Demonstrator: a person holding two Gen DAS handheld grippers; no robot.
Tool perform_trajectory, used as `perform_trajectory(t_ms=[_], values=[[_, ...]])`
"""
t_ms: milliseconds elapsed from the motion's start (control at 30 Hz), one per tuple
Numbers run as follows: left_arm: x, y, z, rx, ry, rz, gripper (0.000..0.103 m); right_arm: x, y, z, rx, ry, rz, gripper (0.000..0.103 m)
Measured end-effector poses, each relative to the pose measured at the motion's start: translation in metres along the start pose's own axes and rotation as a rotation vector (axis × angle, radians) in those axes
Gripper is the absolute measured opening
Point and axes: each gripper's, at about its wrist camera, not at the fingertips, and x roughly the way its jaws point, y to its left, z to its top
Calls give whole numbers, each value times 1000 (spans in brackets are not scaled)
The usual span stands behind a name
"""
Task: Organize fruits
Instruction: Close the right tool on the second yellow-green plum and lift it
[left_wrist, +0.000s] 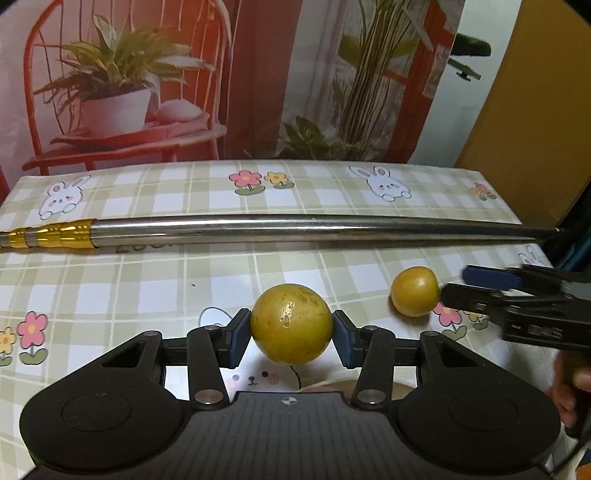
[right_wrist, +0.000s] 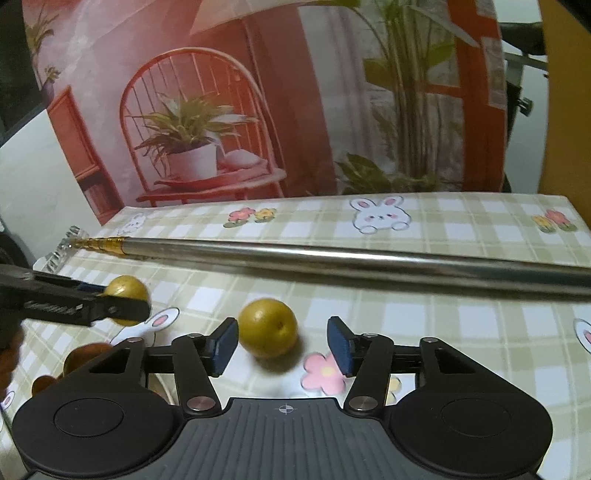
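At 7 to 8 o'clock in the right wrist view, brown rounded shapes (right_wrist: 86, 356) sit half hidden behind the gripper body and cannot be identified; a pale curved edge (left_wrist: 325, 384) under the held fruit in the left wrist view is likewise too cut off to name. The long metal rod (left_wrist: 295, 227) runs off both sides of the left wrist view, its gold-banded end at 9 o'clock. The right gripper (left_wrist: 452, 291) enters the left view from 3 o'clock, blurred, with part of a hand (left_wrist: 576, 391) at 4 o'clock cut by the edge. The left gripper (left_wrist: 291, 332) points straight ahead, level over the surface (left_wrist: 147, 280), its blue pads (left_wrist: 236, 341) pressed on either side of a large yellow-green fruit (left_wrist: 291, 324), so it is clenched on that fruit at the view's centre; whether the fruit is lifted clear of the cloth is hard to tell. In the right view this same gripper (right_wrist: 142, 301) reaches in from 9 o'clock, its fruit (right_wrist: 127, 295) mostly masked by the near finger. The right gripper (right_wrist: 282, 341) is released, jaws spread wide, with the smaller yellow fruit (right_wrist: 267, 328) resting on the checked cloth between them, close to the left pad (right_wrist: 223, 343) and well apart from the right one. In the left view that smaller fruit (left_wrist: 415, 291) lies at 3 o'clock.
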Motion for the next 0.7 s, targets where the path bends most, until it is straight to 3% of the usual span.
perform_trajectory(t_ms=[367,700], values=[[-38,6,-12,-16,-71,-1,50,43,10,3,-7,62,3,50],[-60,10,-28,-46,-88,-18,50,47,12,-4,-7,58,5,44]])
